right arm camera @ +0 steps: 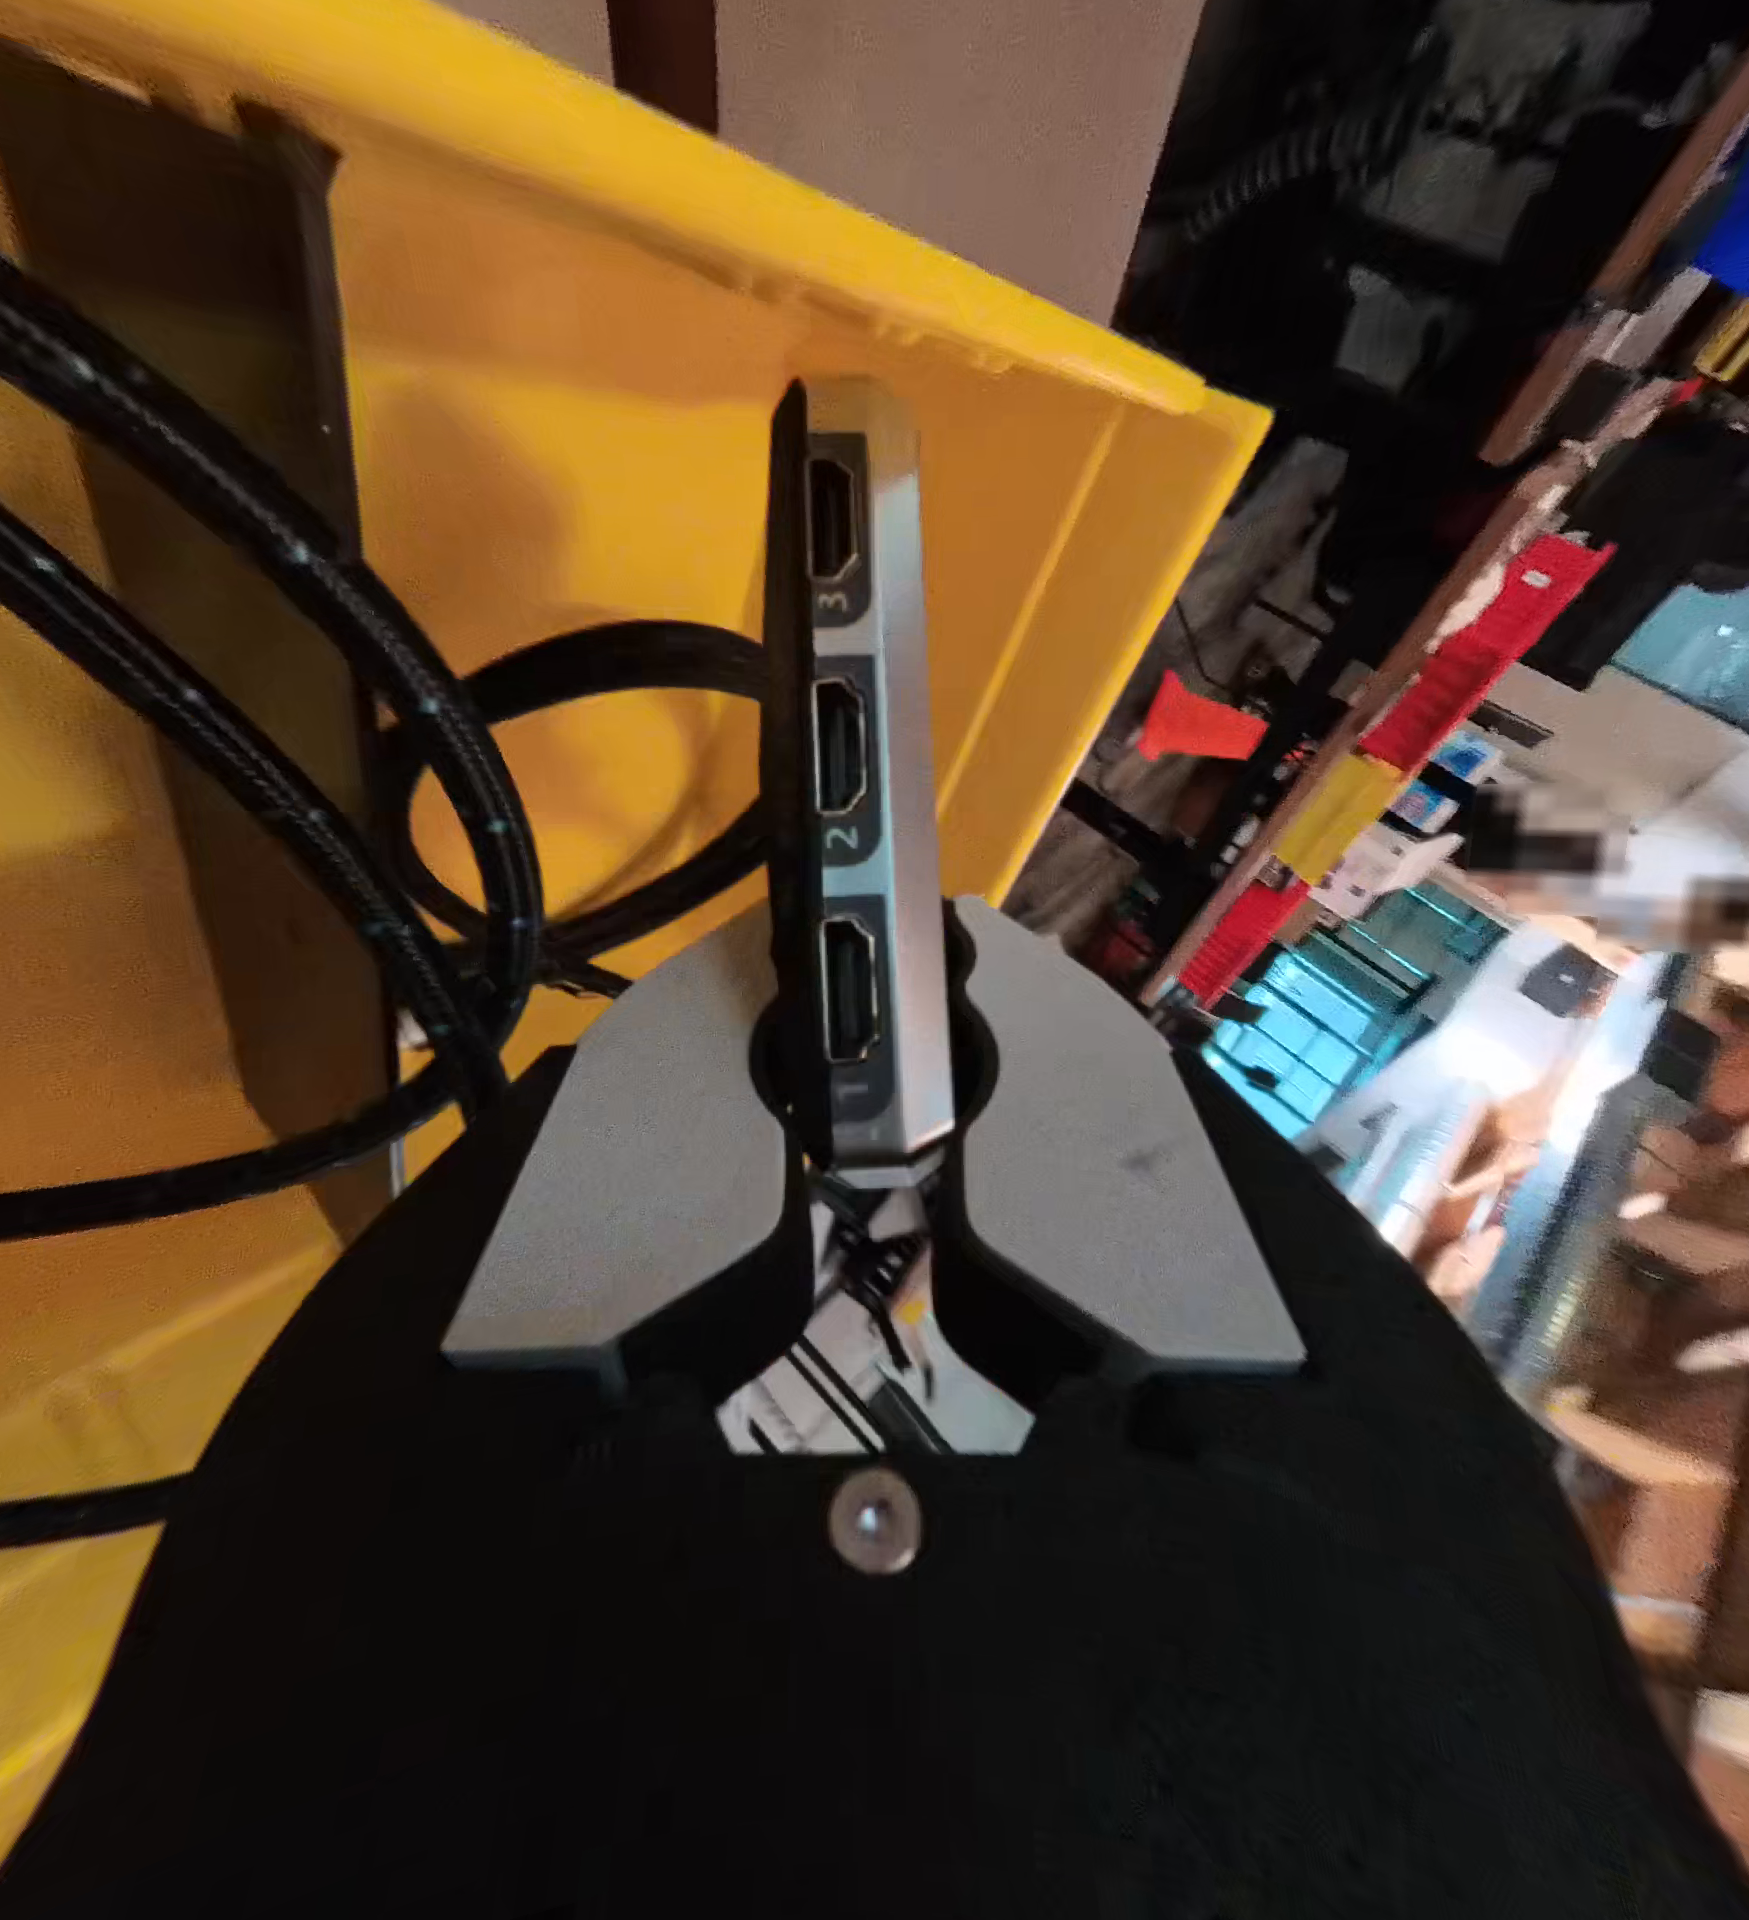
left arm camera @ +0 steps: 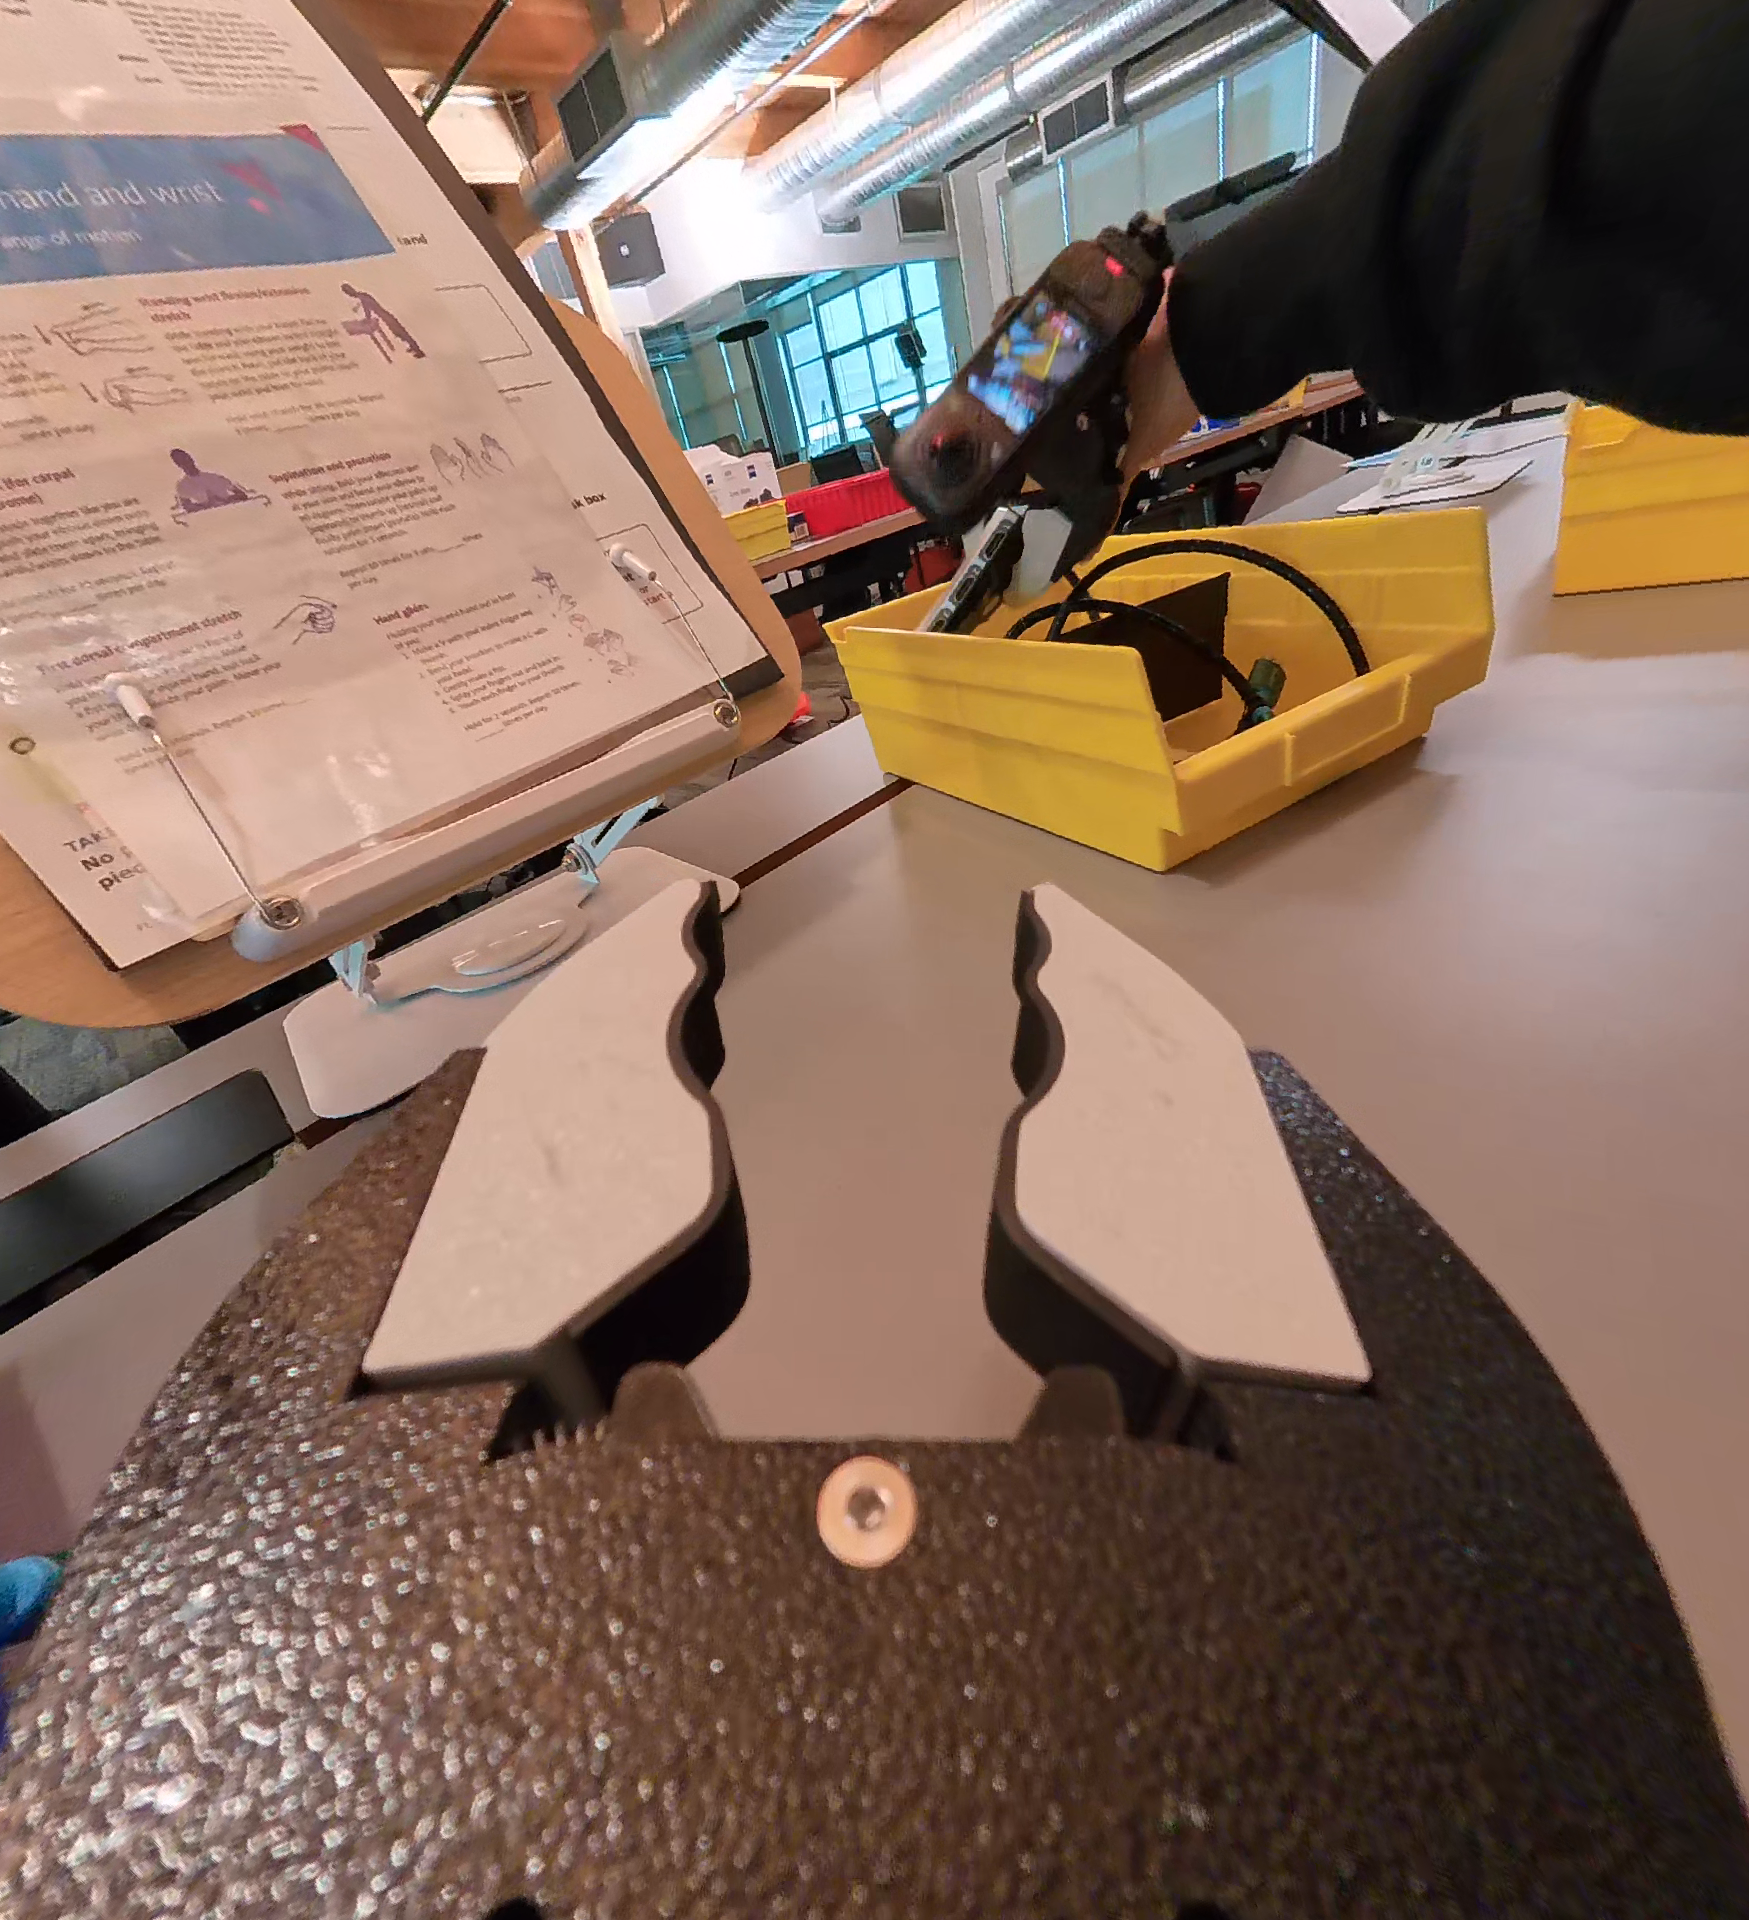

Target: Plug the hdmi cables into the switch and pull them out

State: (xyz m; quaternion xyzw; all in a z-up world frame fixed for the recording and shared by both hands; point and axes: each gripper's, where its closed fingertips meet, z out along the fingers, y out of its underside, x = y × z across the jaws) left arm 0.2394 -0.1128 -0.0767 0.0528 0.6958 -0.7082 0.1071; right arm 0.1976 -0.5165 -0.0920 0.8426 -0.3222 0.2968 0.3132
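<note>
Right gripper: fingers pinched onto the near end of a slim silver HDMI switch, held edge-on. Three empty ports in a row along the switch's dark face, the nearest one sitting right between the fingertips. Behind it, the inside of a yellow bin, with coils of black braided HDMI cable to the left, draped in front of a dark upright divider. No plug seated in any visible port. Blurred room clutter off to the right.

Left gripper: fingers spread wide apart, nothing between them, only bare grey tabletop beneath. Beyond, to the left, a tilted document stand with laminated instruction sheets clipped on. Farther ahead and right, the same yellow bin resting on the table, cables looped inside it. Above the bin's far left corner, the right gripper in a black-sleeved arm, gripping the switch tilted, its lower end dipping into the bin.
</note>
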